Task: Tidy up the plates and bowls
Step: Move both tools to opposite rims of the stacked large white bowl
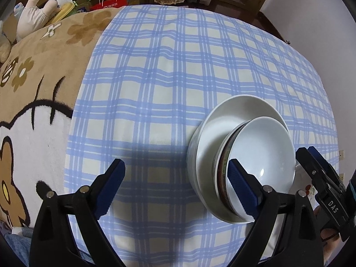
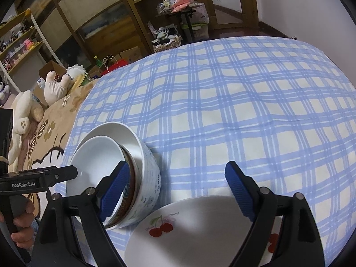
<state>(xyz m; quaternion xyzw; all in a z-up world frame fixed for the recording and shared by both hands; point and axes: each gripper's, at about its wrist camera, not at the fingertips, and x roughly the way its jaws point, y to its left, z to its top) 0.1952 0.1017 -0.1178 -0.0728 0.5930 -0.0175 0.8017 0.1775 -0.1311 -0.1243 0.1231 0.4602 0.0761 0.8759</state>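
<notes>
Bowl stack (image 1: 242,155) sat on checked cloth (image 1: 166,77), three nested (white bowl (image 2: 98,160) innermost) | cherry plate (image 2: 189,229) just beside stack | left gripper (image 1: 175,189) jaws spread, empty | right gripper (image 2: 175,189) jaws spread, empty, over plate.

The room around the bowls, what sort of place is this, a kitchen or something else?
Probably a bedroom or living room at home, not a kitchen. The stacked bowls sit on a blue checked cloth beside a cartoon blanket, with plush toys and wooden cabinets behind.
</notes>
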